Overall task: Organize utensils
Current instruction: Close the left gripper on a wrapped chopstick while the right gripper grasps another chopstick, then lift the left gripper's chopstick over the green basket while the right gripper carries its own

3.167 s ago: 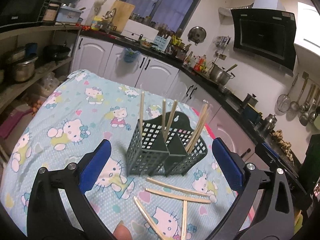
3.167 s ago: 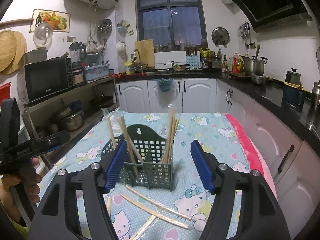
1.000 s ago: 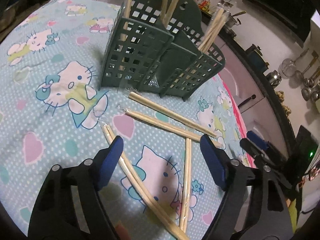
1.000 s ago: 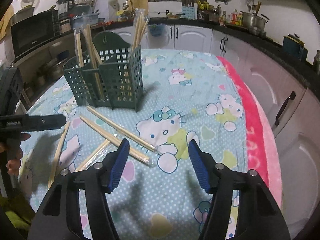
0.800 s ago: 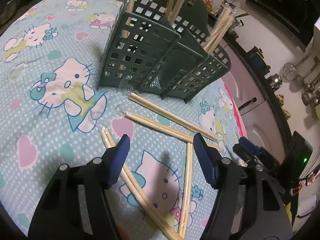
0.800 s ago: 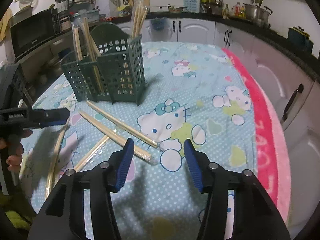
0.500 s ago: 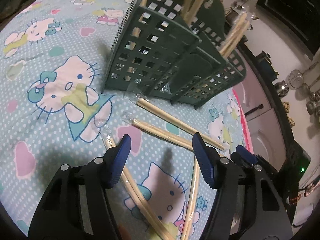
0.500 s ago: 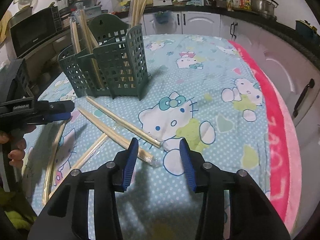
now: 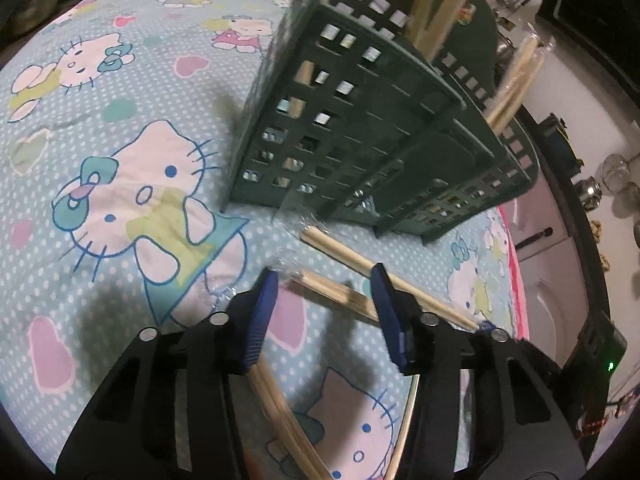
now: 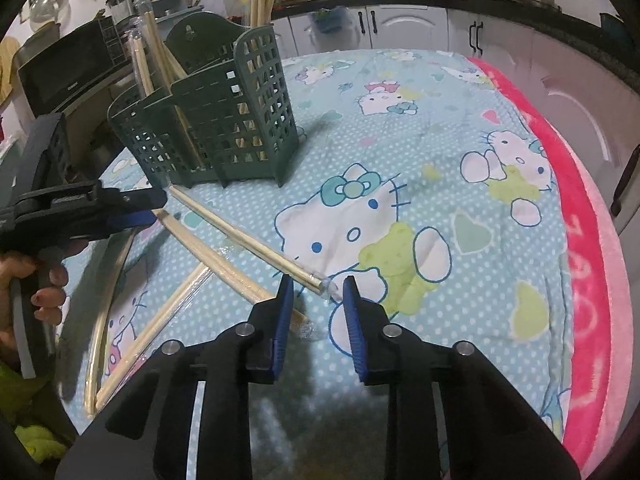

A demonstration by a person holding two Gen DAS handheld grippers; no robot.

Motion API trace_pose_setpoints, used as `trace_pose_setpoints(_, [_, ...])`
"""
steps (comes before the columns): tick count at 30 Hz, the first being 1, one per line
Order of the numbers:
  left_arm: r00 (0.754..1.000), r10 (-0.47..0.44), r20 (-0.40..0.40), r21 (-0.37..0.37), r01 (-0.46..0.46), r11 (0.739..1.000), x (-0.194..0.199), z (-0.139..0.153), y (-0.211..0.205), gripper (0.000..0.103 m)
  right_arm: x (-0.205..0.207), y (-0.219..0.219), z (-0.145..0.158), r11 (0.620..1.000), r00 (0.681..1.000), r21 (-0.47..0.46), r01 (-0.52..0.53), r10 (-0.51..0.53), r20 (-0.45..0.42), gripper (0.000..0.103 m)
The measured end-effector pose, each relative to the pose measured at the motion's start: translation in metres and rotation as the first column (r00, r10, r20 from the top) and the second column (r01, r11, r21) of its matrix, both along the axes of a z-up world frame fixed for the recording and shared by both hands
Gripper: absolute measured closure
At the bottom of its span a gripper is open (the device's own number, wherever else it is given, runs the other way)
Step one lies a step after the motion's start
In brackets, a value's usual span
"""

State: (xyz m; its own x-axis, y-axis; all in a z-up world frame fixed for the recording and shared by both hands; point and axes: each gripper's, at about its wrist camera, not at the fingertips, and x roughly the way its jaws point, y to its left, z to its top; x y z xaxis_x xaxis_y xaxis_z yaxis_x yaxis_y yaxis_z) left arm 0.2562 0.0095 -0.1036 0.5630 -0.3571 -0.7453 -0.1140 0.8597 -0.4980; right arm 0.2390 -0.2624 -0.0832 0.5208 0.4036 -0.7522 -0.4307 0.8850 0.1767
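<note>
A dark green slotted utensil holder (image 9: 360, 128) (image 10: 216, 120) stands on the Hello Kitty cloth (image 9: 120, 128) with several wrapped chopstick pairs upright in it. Several more wrapped pairs lie flat in front of it. My left gripper (image 9: 323, 280) is open, its jaws on either side of the near end of one flat pair (image 9: 340, 294). It also shows in the right wrist view (image 10: 148, 210). My right gripper (image 10: 318, 286) is open, its jaws straddling the near tip of another flat pair (image 10: 248, 238), low over the cloth.
Two more wrapped pairs (image 10: 120, 292) lie at the left of the cloth near my left hand. A pink blanket edge (image 10: 592, 264) runs along the right side. White cabinets (image 10: 400, 24) and a black counter stand behind the table.
Both grippers have moved down and forward to the flat chopsticks. Their jaws have narrowed around the ends of two pairs. The holder has not moved.
</note>
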Motion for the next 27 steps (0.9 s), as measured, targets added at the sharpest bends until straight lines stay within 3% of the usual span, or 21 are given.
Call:
trace_pose_setpoints(10, [1.0,0.031,-0.003,0.027,-0.031,0.999,0.005,-0.003,0.011,0.086,-0.006,0.003,-0.001,0.998,1.0,-0.047,-0.029,0.03,0.004,0.1])
trace_pose_setpoints(15, [1.0,0.029,0.005,0.037,-0.029,0.999,0.003,-0.005,0.019,0.098,-0.01,0.004,0.006,0.999,0.999,-0.047,-0.028,0.029,0.021,0.101])
trace_pose_setpoints(27, [0.992,0.001,0.127,0.038,-0.006,0.999,-0.021,0.034,0.025,0.1,-0.035,0.014,0.048,0.998,0.987,-0.055,-0.044,0.052,0.153,0.102])
